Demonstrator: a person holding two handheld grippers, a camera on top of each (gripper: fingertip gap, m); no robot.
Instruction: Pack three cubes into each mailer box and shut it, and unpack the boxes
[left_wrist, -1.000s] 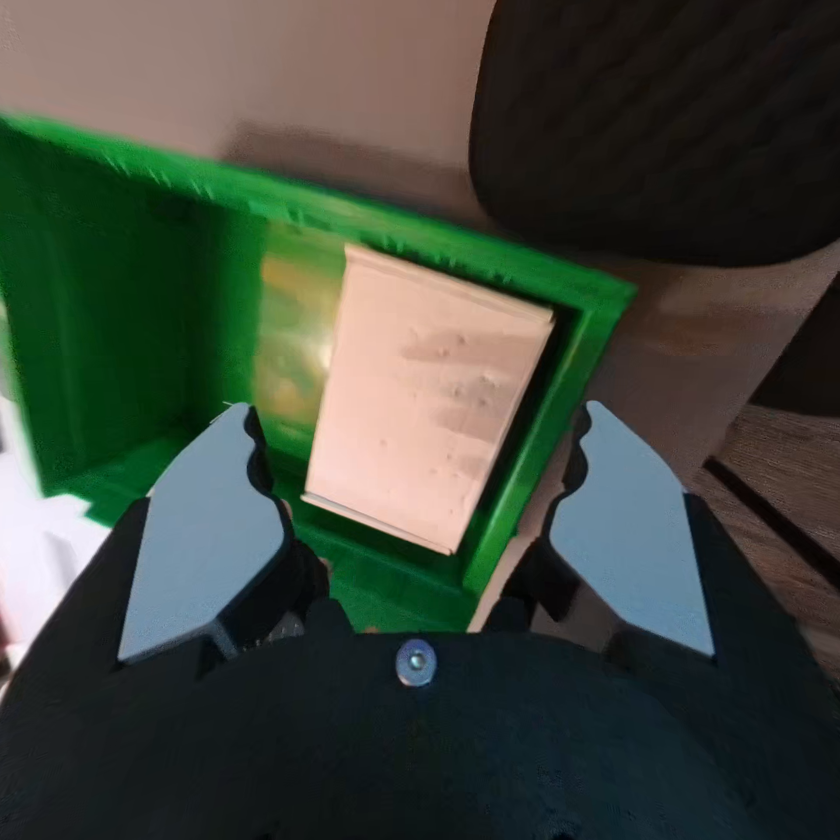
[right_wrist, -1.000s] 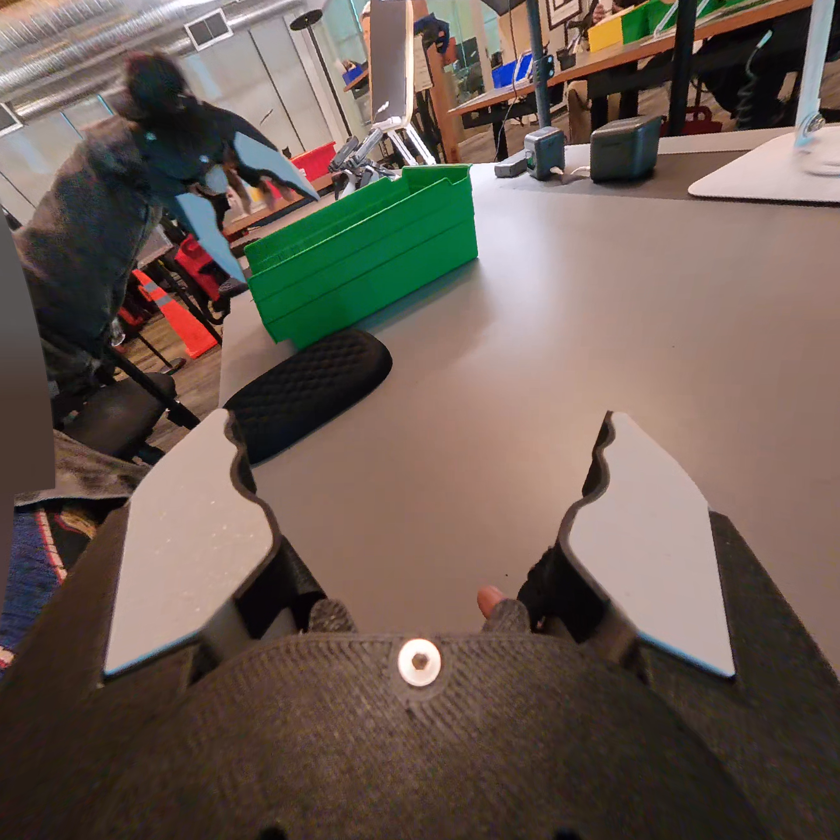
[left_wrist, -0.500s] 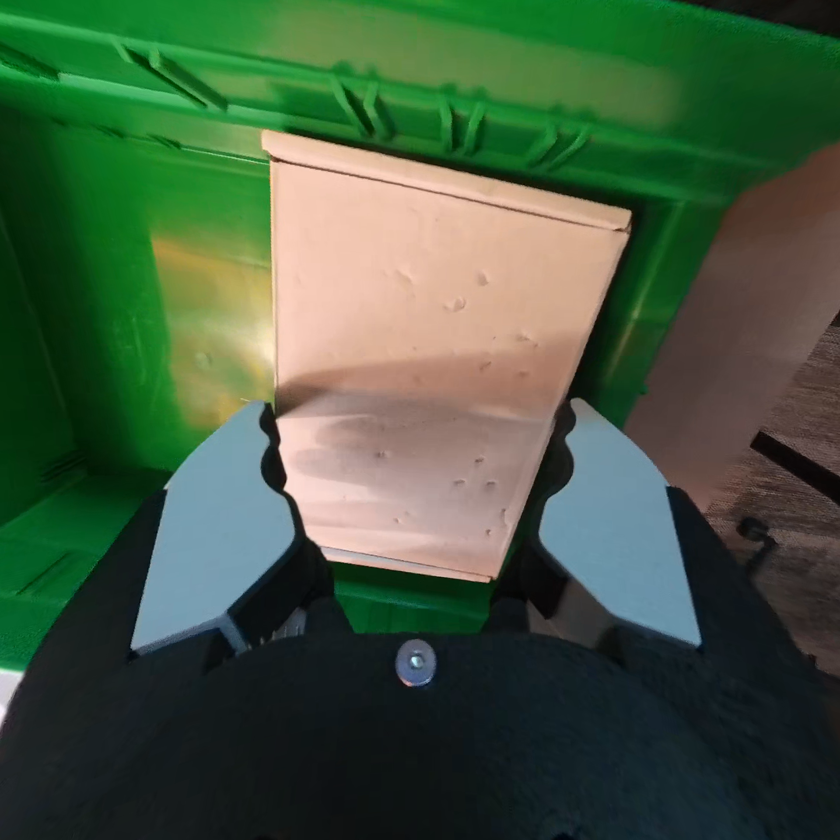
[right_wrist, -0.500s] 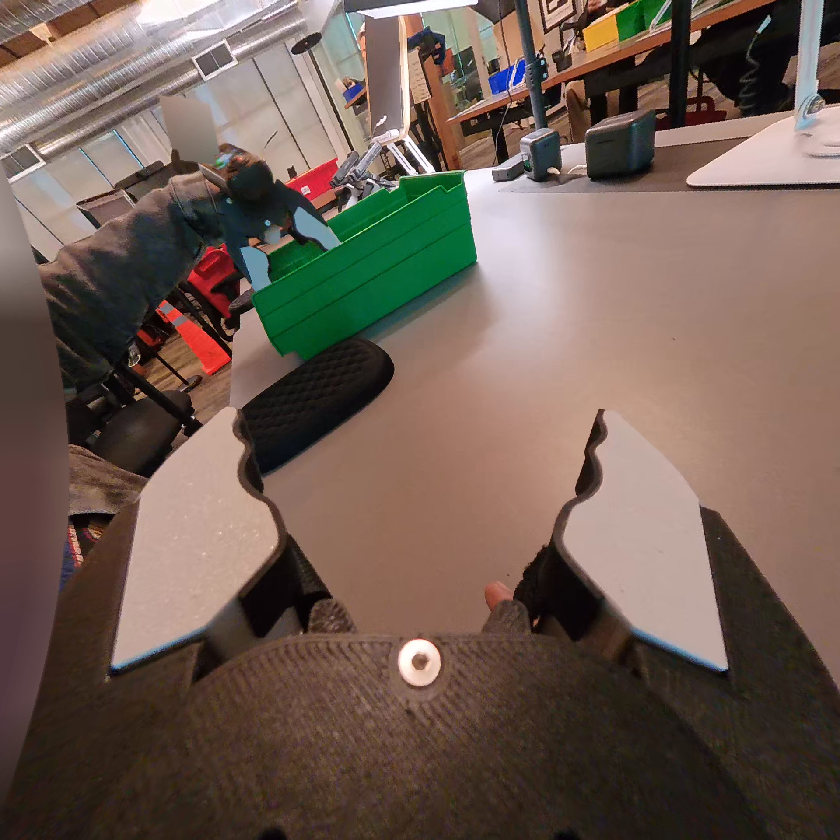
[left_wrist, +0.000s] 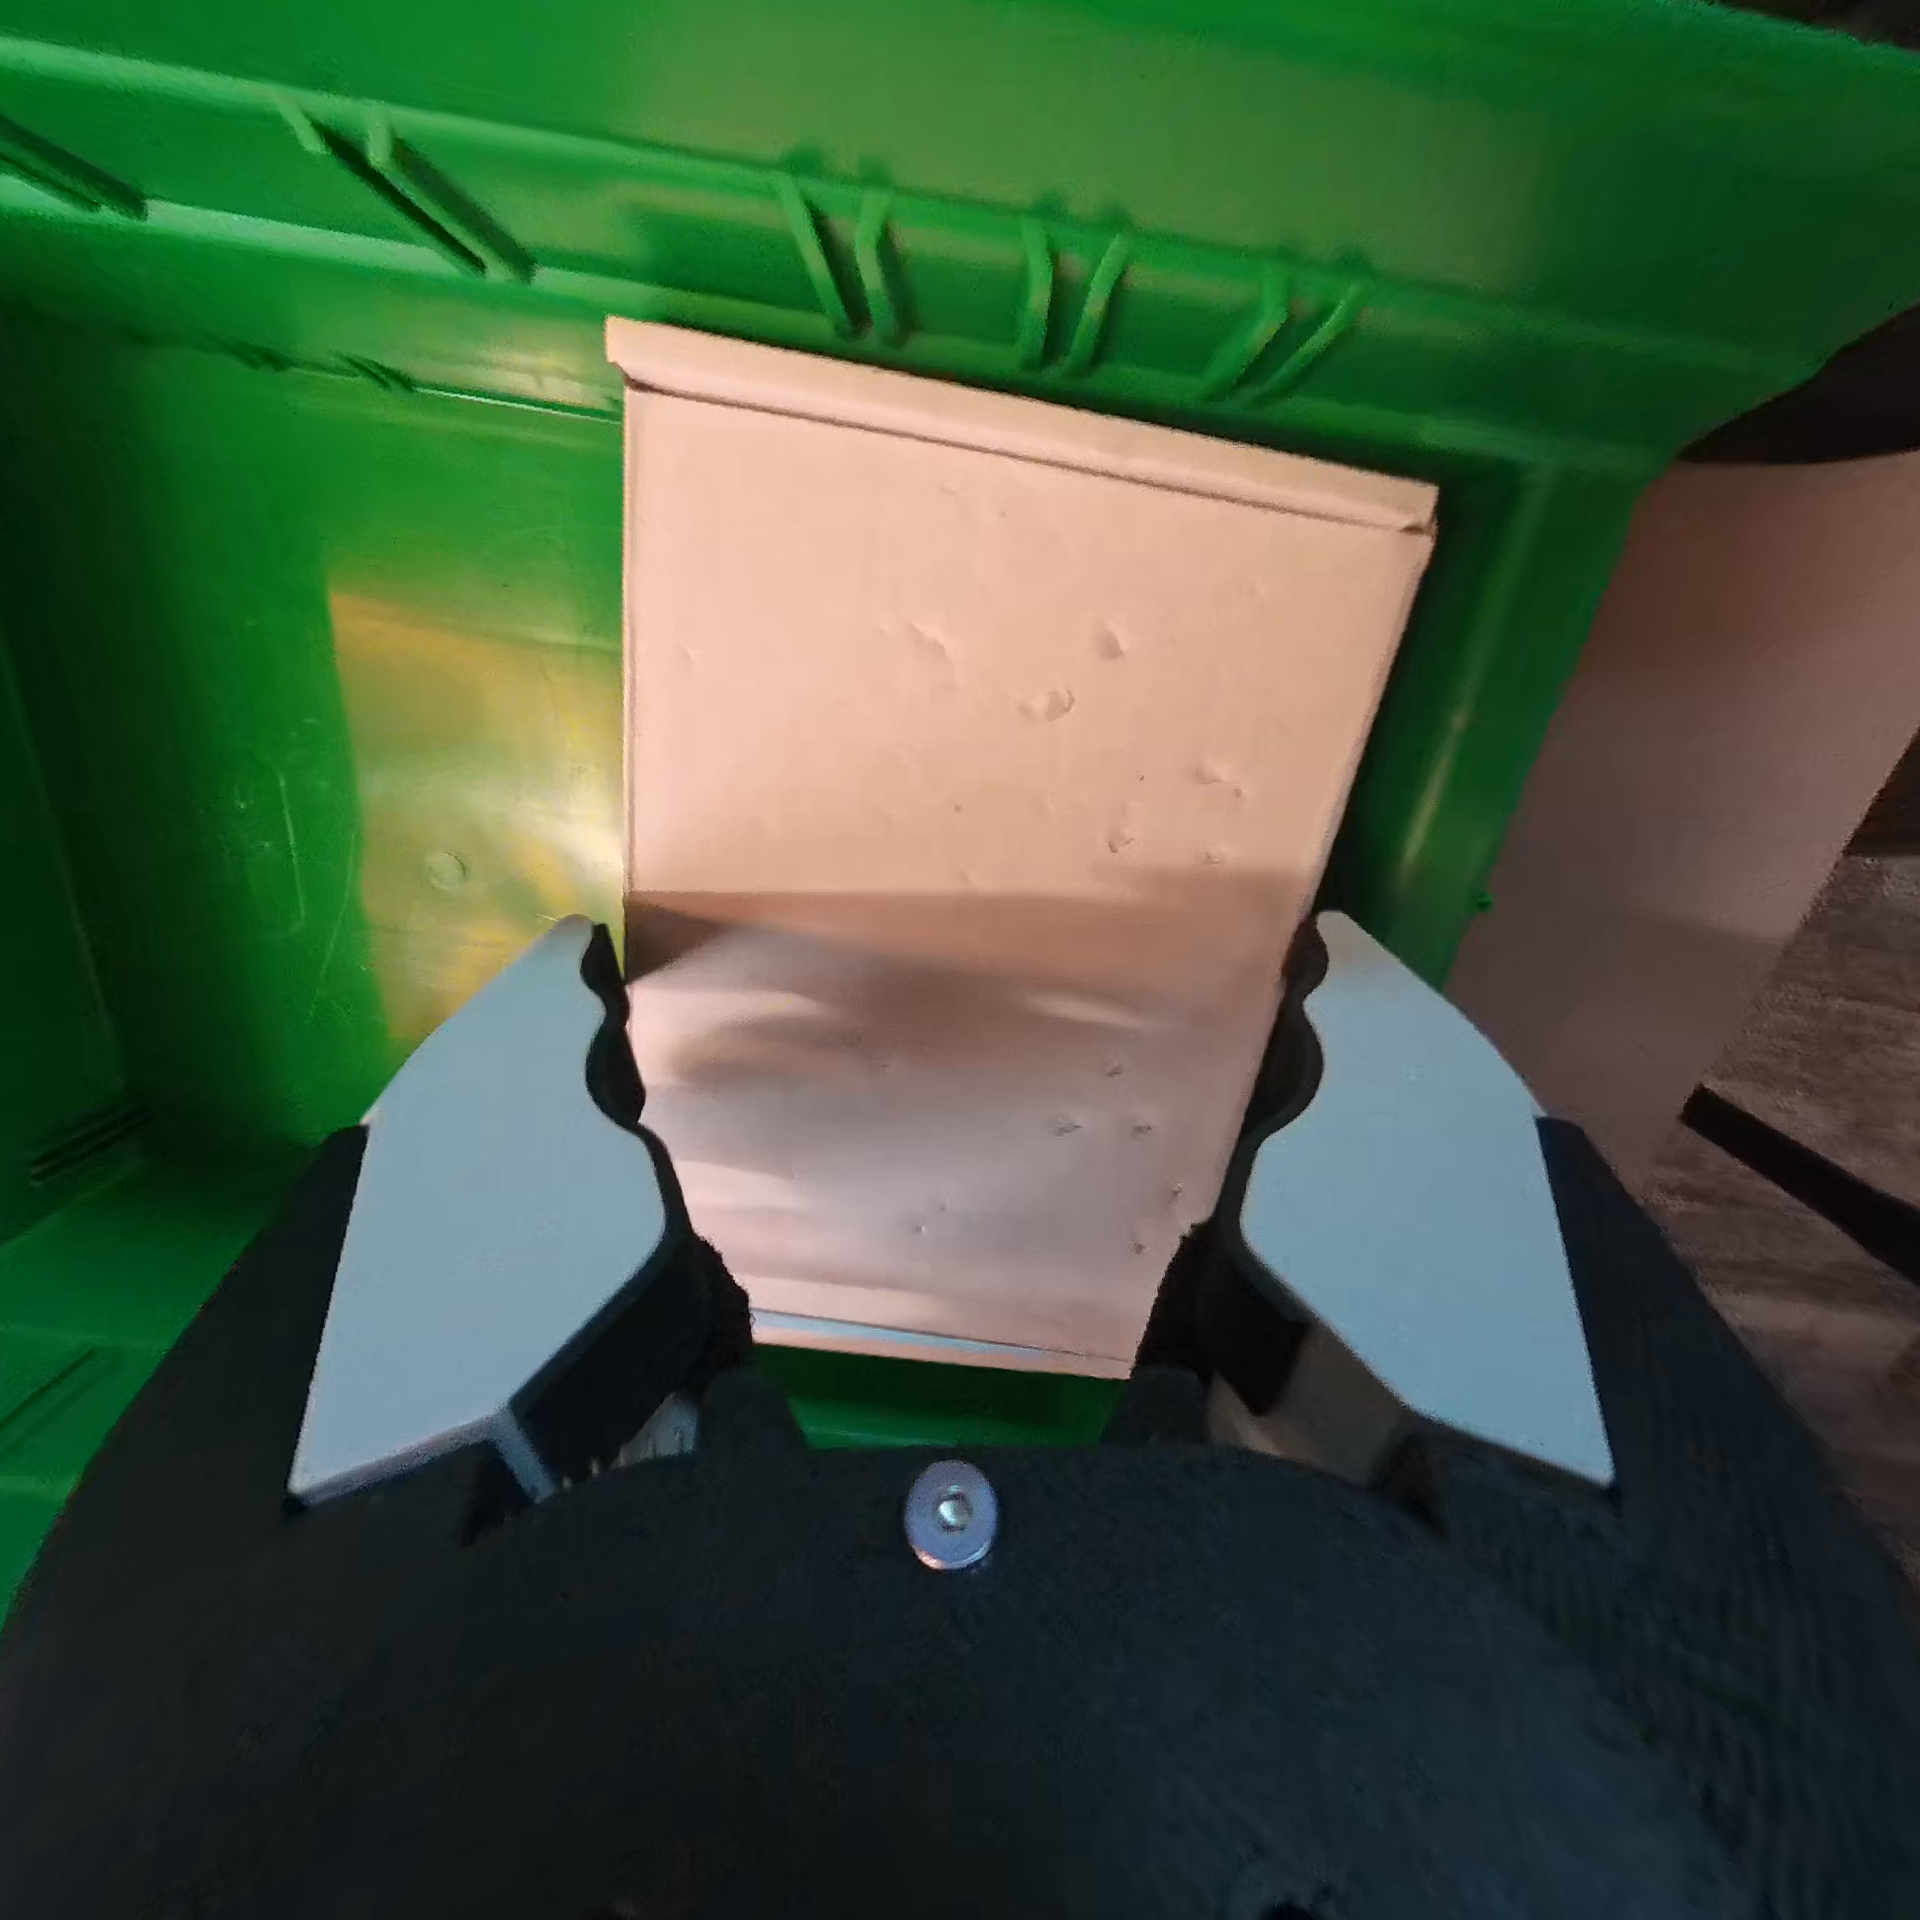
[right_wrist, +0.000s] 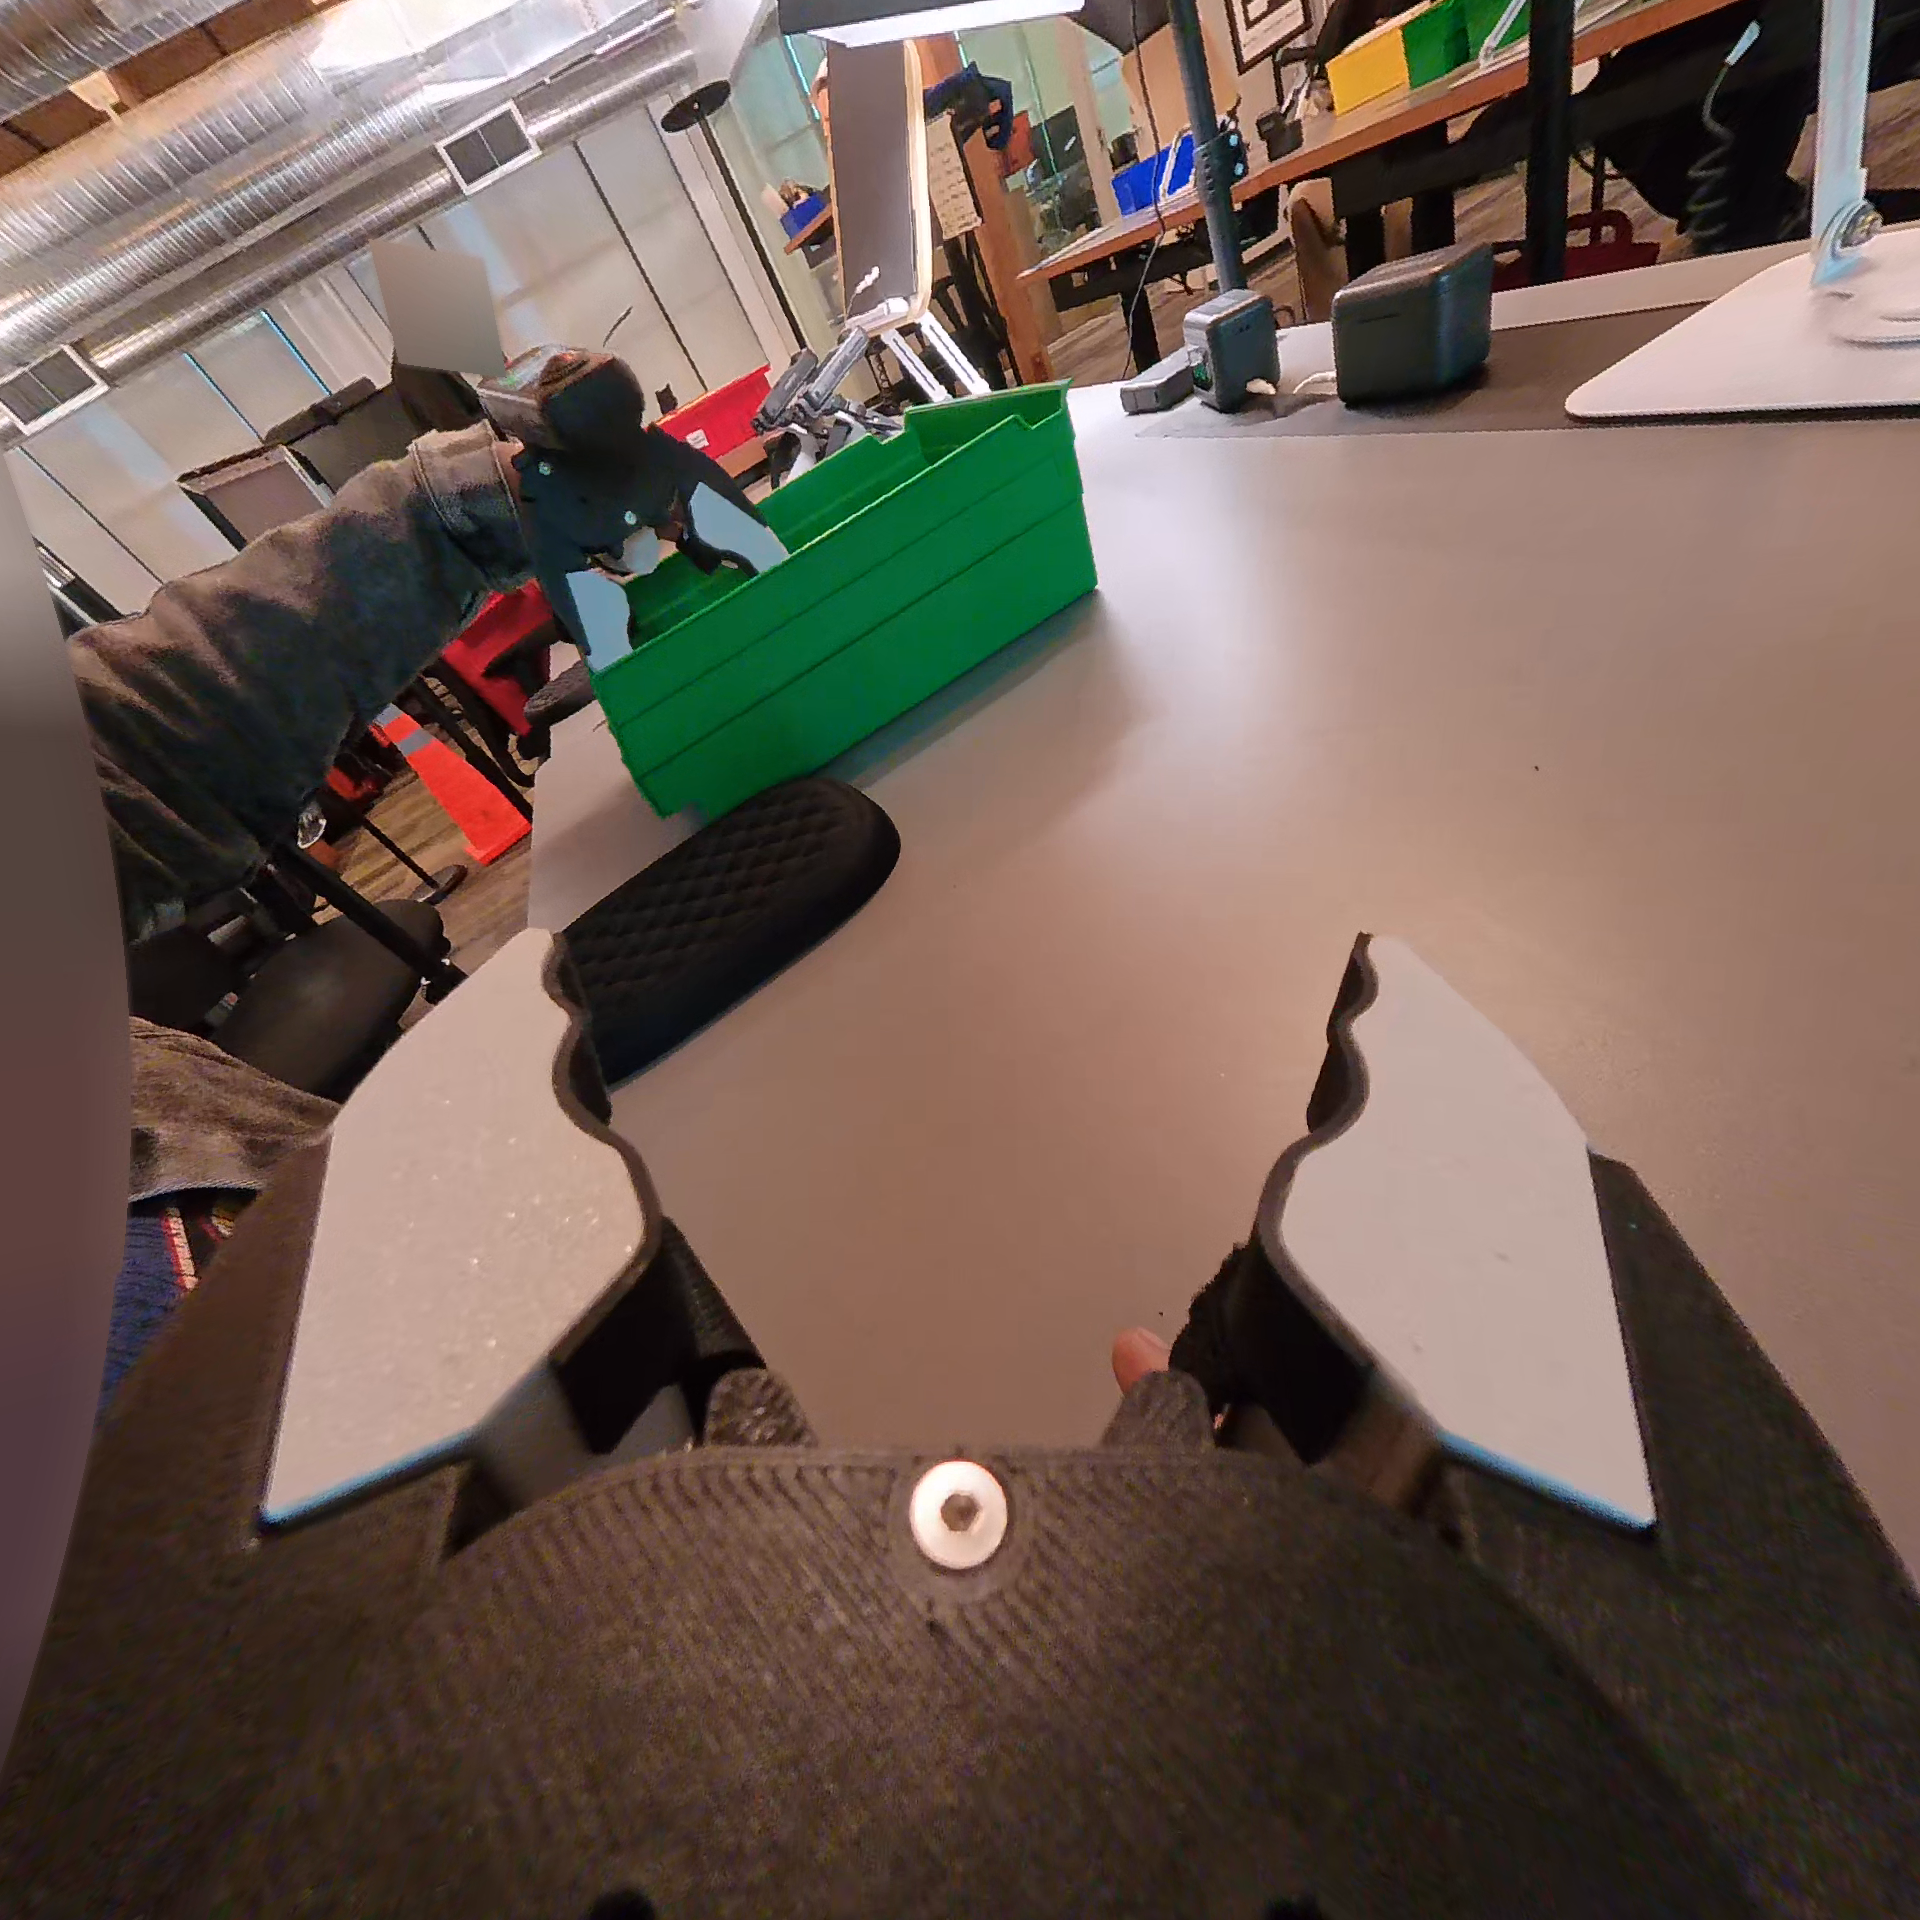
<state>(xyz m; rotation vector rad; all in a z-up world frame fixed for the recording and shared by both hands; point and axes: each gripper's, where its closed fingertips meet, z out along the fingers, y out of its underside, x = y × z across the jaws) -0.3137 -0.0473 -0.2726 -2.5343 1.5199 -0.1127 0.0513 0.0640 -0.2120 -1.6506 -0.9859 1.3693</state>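
A closed tan cardboard mailer box (left_wrist: 997, 727) lies inside the green bin (left_wrist: 260, 623), against its far wall. My left gripper (left_wrist: 956, 935) reaches down into the bin, and its fingers press on the box's left and right edges. The right wrist view shows the green bin (right_wrist: 883, 644) on the grey table (right_wrist: 1351, 779), with the left gripper (right_wrist: 675, 587) dipping into its near end. My right gripper (right_wrist: 956, 966) is open and empty, low over the table. No cubes are in view.
A black padded wrist rest (right_wrist: 727, 914) lies between my right gripper and the bin. Dark charger boxes (right_wrist: 1413, 312) and a white monitor base (right_wrist: 1766, 343) stand at the table's far side. The table edge, a chair and an orange cone (right_wrist: 457, 779) are to the left. Across from one pair of fingers to the other is roughly 40 cm.
My left gripper has dropped into the bin and its fingers have closed in onto the sides of the mailer box. The right gripper has barely moved.
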